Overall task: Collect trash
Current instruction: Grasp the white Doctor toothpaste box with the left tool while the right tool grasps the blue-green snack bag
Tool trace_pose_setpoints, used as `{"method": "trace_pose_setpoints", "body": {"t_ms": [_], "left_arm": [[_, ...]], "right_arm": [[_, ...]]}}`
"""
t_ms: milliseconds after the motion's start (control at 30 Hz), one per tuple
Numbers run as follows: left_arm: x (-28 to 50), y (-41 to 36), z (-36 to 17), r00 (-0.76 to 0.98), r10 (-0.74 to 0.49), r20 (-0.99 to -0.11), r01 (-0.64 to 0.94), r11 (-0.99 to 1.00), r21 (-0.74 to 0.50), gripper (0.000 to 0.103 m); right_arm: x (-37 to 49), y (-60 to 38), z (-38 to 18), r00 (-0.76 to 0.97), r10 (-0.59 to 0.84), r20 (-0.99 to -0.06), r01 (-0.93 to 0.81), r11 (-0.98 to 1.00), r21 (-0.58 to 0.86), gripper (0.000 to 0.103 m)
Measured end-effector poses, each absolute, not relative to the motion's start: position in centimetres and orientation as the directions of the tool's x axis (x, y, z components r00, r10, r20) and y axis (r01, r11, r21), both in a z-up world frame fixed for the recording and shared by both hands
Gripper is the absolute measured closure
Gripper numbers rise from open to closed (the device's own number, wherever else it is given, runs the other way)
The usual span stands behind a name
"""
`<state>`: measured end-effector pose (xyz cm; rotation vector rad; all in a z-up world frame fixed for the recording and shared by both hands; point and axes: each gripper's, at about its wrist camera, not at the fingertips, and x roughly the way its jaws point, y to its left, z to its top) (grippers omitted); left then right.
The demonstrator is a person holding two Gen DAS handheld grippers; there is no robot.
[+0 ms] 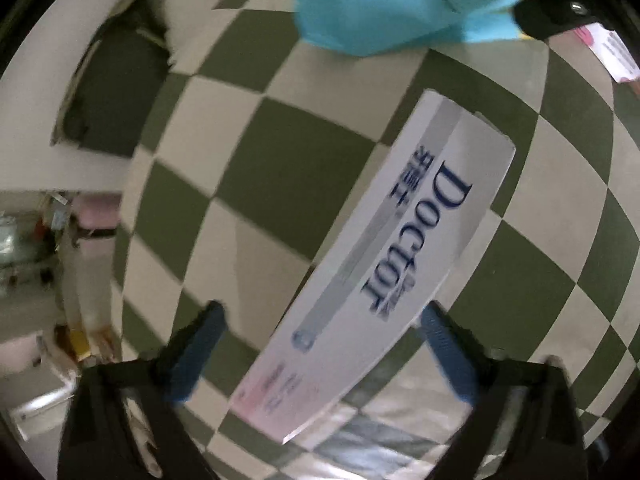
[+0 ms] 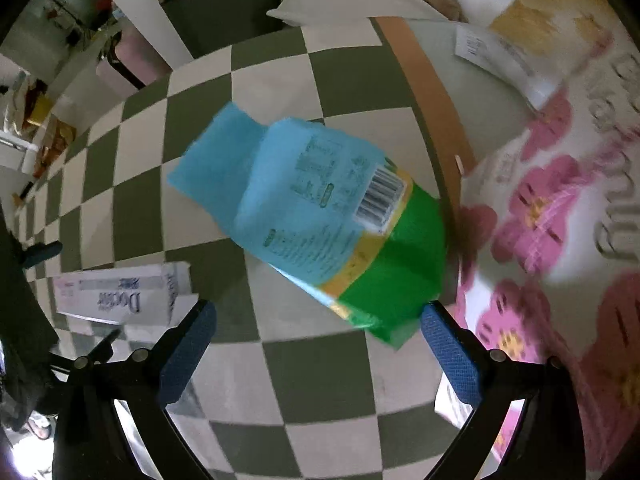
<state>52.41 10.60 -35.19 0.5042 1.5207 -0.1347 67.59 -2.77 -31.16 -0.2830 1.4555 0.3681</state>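
We held both tongs wide, the left tongs (image 1: 320, 356) over the white box (image 1: 384, 264) and the right tongs (image 2: 318, 350) near the blue-green bag (image 2: 320, 216), and judged we should centre each before closing.

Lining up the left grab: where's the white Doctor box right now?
The white cardboard Doctor box lies flat on the green-and-white checkered floor, between the open left gripper fingers, with the blue-green plastic wrapper beyond it.

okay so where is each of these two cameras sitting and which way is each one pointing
Left wrist: on the left gripper, looking down along its open blue-padded fingers at the white Doctor box on the checkered floor.
Right wrist: on the right gripper, looking down between its open fingers at the blue-green wrapper, flowered mat beside.
Shared: both show the box, wrapper and floor; each glimpses the other gripper.
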Motion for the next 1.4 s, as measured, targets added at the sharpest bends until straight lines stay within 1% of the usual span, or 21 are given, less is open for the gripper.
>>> {"method": "trace_pose_setpoints", "body": {"t_ms": [33, 67, 100, 200, 233, 267, 333, 400, 467, 633, 667, 700, 733, 767, 800, 867, 1000, 1067, 1300, 1333, 1400], "left_arm": [[52.5, 10.7, -35.0, 0.052, 0.181, -0.982, 0.369, 0.910, 0.187, 0.039], [52.6, 10.8, -34.7, 0.054, 0.156, -0.986, 0.345, 0.924, 0.166, 0.042], [52.5, 10.9, -34.5, 0.054, 0.145, -0.988, 0.319, 0.935, 0.155, 0.043], [51.4, 11.9, -33.9, 0.046, 0.107, -0.993, 0.166, 0.980, 0.113, 0.044], [50.6, 12.5, -33.9, 0.028, 0.108, -0.994, 0.060, 0.992, 0.110, 0.044], [49.8, 13.2, -33.9, 0.004, 0.105, -0.995, -0.039, 0.994, 0.104, 0.044], [47.2, 14.5, -33.9, -0.044, 0.048, -0.998, -0.282, 0.958, 0.058, 0.045], [44.5, 15.1, -33.7, -0.034, -0.012, -0.999, -0.443, 0.897, 0.004, 0.045], [41.3, 15.0, -33.3, 0.001, -0.049, -0.999, -0.579, 0.814, -0.040, 0.045], [37.5, 14.0, -33.3, 0.054, -0.092, -0.994, -0.690, 0.716, -0.104, 0.045], [37.3, 13.7, -33.3, 0.058, -0.083, -0.995, -0.686, 0.720, -0.100, 0.044], [37.1, 13.3, -33.1, 0.058, -0.064, -0.996, -0.681, 0.727, -0.086, 0.044], [37.1, 12.9, -33.0, 0.058, -0.049, -0.997, -0.675, 0.734, -0.075, 0.044], [37.4, 12.5, -32.8, 0.059, -0.028, -0.998, -0.666, 0.744, -0.060, 0.044], [38.0, 12.2, -32.5, 0.062, -0.005, -0.998, -0.659, 0.751, -0.045, 0.044], [39.0, 11.5, -31.8, 0.078, 0.031, -0.996, -0.649, 0.761, -0.027, 0.044], [41.1, 10.5, -31.9, 0.067, 0.067, -0.996, -0.628, 0.778, 0.010, 0.044], [41.9, 10.1, -31.9, 0.085, 0.056, -0.995, -0.629, 0.777, -0.010, 0.048], [42.4, 10.0, -30.6, 0.134, 0.031, -0.991, -0.668, 0.741, -0.067, 0.052], [41.9, 9.9, -30.3, 0.138, 0.035, -0.990, -0.670, 0.739, -0.067, 0.052], [42.2, 10.9, -29.7, 0.149, 0.046, -0.988, -0.672, 0.738, -0.067, 0.052]], "right_arm": [[67.8, -2.4, -31.5, 0.081, 0.062, -0.995, -0.417, 0.909, 0.023, 0.000], [67.9, -2.2, -31.8, 0.090, 0.052, -0.995, -0.423, 0.906, 0.009, 0.001], [68.0, -2.0, -32.0, 0.098, 0.042, -0.994, -0.427, 0.904, -0.004, 0.002], [68.4, -1.5, -32.3, 0.129, 0.019, -0.991, -0.423, 0.905, -0.038, 0.015], [68.6, -1.5, -32.1, 0.149, 0.013, -0.989, -0.421, 0.906, -0.052, 0.031], [68.7, -1.4, -31.9, 0.178, -0.003, -0.984, -0.419, 0.905, -0.078, 0.055], [69.0, -1.4, -31.4, 0.208, -0.002, -0.978, -0.409, 0.908, -0.089, 0.071], [69.3, -1.7, -31.2, 0.179, 0.060, -0.982, -0.384, 0.923, -0.013, 0.098], [68.9, -1.9, -31.1, 0.138, 0.124, -0.983, -0.364, 0.929, 0.066, 0.103], [65.2, -0.6, -30.6, -0.053, 0.267, -0.962, -0.385, 0.884, 0.266, 0.103], [64.6, -0.2, -30.2, -0.072, 0.266, -0.961, -0.400, 0.875, 0.272, 0.099], [64.2, 0.0, -29.8, -0.065, 0.246, -0.967, -0.414, 0.875, 0.251, 0.090], [64.3, 0.3, -29.3, -0.043, 0.214, -0.976, -0.434, 0.876, 0.212, 0.052], [65.0, 0.8, -28.6, 0.006, 0.177, -0.984, -0.460, 0.875, 0.154, 0.007], [65.5, 1.0, -28.1, 0.046, 0.167, -0.985, -0.474, 0.872, 0.125, 0.000], [67.3, 1.4, -27.3, 0.129, 0.105, -0.986, -0.508, 0.861, 0.025, 0.000], [72.2, 3.1, -28.2, 0.182, -0.015, -0.983, -0.563, 0.818, -0.116, 0.000], [74.2, 4.1, -29.7, 0.195, -0.095, -0.976, -0.600, 0.776, -0.195, 0.000], [76.8, 5.9, -35.2, 0.142, -0.190, -0.971, -0.677, 0.697, -0.236, 0.000], [76.8, 5.9, -35.4, 0.164, -0.199, -0.966, -0.671, 0.696, -0.257, 0.009], [76.5, 5.6, -34.8, 0.168, -0.151, -0.974, -0.655, 0.721, -0.225, 0.014]]}}
